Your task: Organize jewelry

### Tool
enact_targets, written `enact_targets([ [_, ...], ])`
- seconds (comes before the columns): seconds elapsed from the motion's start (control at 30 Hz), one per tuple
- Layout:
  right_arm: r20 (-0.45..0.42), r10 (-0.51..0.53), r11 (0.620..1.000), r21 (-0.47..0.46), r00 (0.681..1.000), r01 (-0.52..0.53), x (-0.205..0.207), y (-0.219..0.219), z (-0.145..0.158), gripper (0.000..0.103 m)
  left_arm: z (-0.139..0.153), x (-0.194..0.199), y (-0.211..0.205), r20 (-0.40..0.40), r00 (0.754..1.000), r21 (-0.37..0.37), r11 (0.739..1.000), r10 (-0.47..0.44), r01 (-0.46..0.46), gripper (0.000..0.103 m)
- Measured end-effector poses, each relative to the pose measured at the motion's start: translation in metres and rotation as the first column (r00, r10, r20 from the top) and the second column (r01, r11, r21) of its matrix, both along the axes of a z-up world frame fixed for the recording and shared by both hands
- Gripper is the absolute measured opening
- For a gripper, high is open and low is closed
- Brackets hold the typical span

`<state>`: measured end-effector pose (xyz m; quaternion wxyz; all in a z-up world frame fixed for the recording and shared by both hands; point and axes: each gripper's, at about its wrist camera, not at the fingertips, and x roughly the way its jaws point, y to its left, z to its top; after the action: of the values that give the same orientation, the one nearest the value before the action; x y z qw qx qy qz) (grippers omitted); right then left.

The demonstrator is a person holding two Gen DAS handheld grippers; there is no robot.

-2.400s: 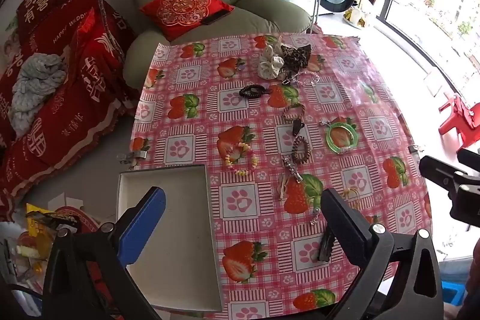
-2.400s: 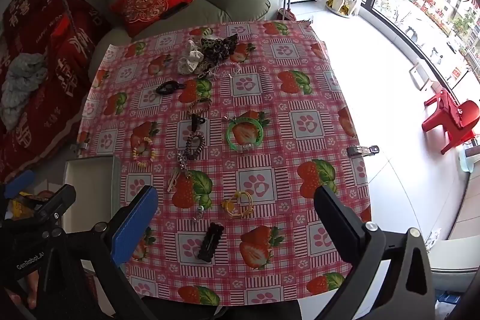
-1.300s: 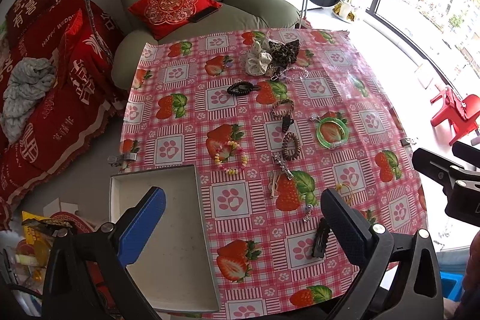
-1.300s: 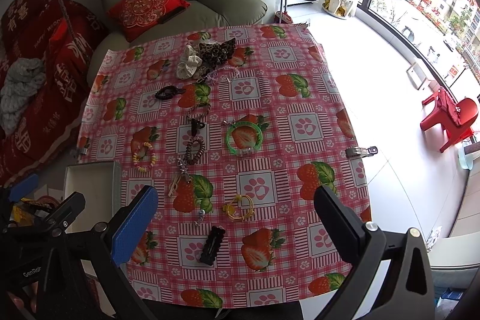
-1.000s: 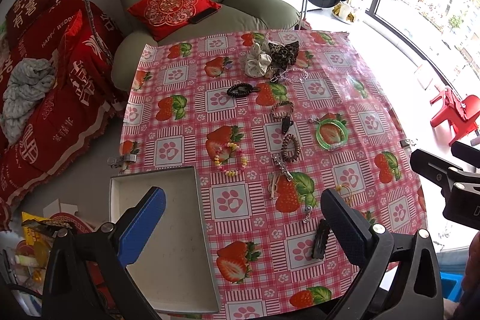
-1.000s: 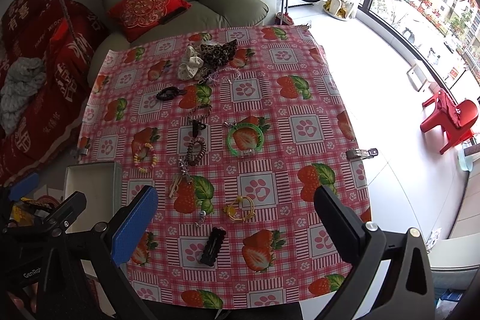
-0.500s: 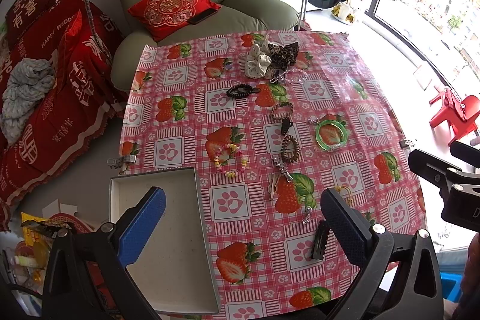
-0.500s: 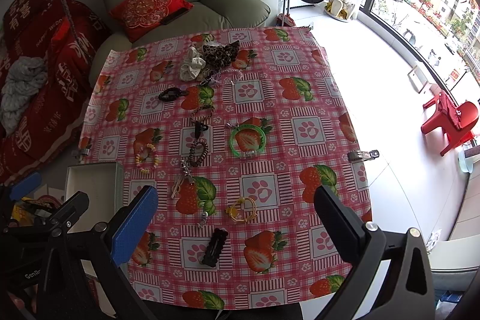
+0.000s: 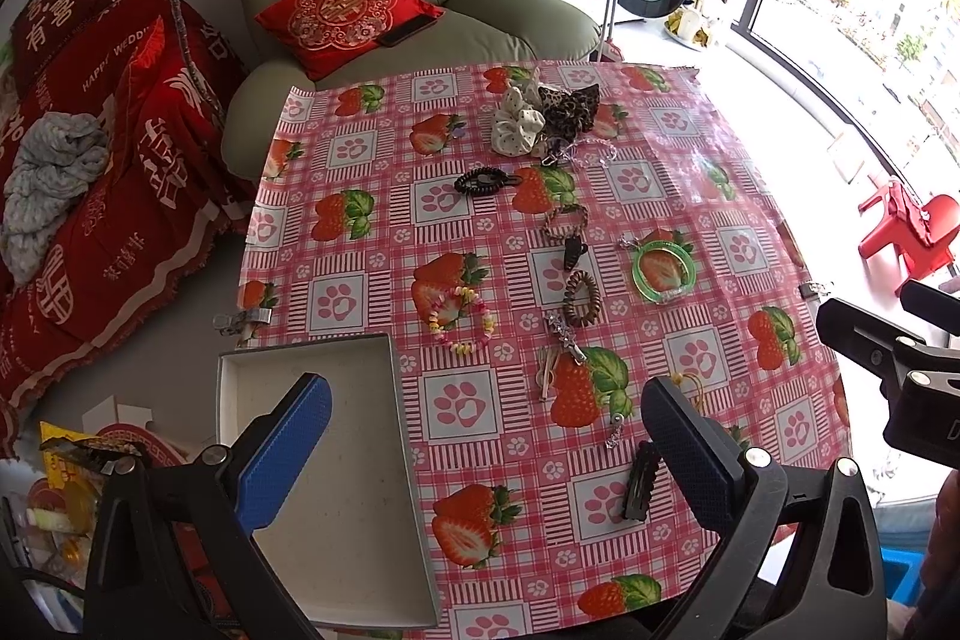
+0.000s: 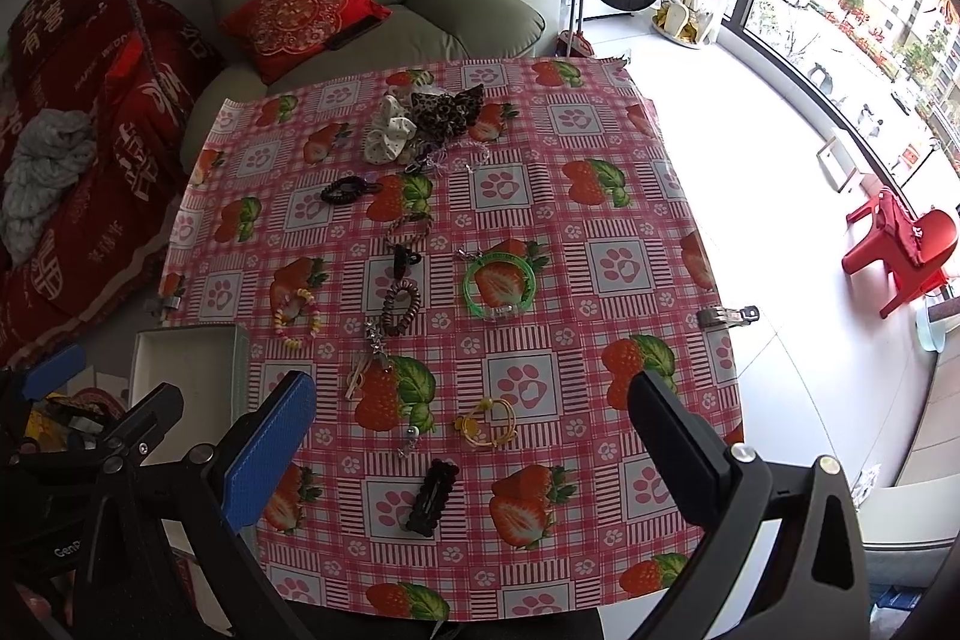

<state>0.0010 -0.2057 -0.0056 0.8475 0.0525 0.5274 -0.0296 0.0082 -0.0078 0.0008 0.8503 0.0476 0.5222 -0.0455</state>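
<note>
Both the left gripper (image 9: 486, 436) and the right gripper (image 10: 474, 436) are held spread apart and empty above the near edge of the tablecloth (image 9: 690, 196). The jewelry is scattered down the cloth's middle, from the green bangle (image 10: 498, 287) to the black hair clip (image 10: 429, 499), while the white tray (image 9: 354, 466) is seen at the near left

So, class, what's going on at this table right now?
A person holds a two-finger gripper in each hand above a strawberry-print tablecloth. Both the left gripper and the right gripper are open and hold nothing. Jewelry and hair accessories lie scattered on the cloth: a green bangle, a beaded bracelet, a black hair clip, scrunchies. The white tray at the left edge has nothing in it, so sorting hasn't begun.
</note>
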Motion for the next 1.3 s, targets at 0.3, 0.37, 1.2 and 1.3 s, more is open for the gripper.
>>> enact_targets([
  [0.3,0.001,0.0,1.0,-0.004,1.0,0.0,0.0028,0.0045,0.002,0.103,0.0015,0.0018,0.0009,0.0,1.0,-0.003,1.0,0.002,-0.002,0.103],
  [0.37,0.001,-0.001,1.0,-0.003,1.0,0.001,0.0031,0.0047,0.0024,0.103,0.0018,0.0016,0.001,0.001,1.0,-0.005,1.0,0.001,-0.001,0.103],
  [1.2,-0.014,-0.012,1.0,0.01,1.0,0.012,-0.0015,-0.0002,-0.0034,0.103,-0.0005,0.0027,0.0071,-0.011,1.0,-0.011,1.0,0.006,-0.006,0.103],
  [1.3,-0.021,-0.024,1.0,0.01,1.0,0.024,-0.0022,-0.0017,-0.0064,0.103,-0.0045,0.0026,0.0085,-0.019,1.0,-0.014,1.0,0.0,0.0,0.103],
])
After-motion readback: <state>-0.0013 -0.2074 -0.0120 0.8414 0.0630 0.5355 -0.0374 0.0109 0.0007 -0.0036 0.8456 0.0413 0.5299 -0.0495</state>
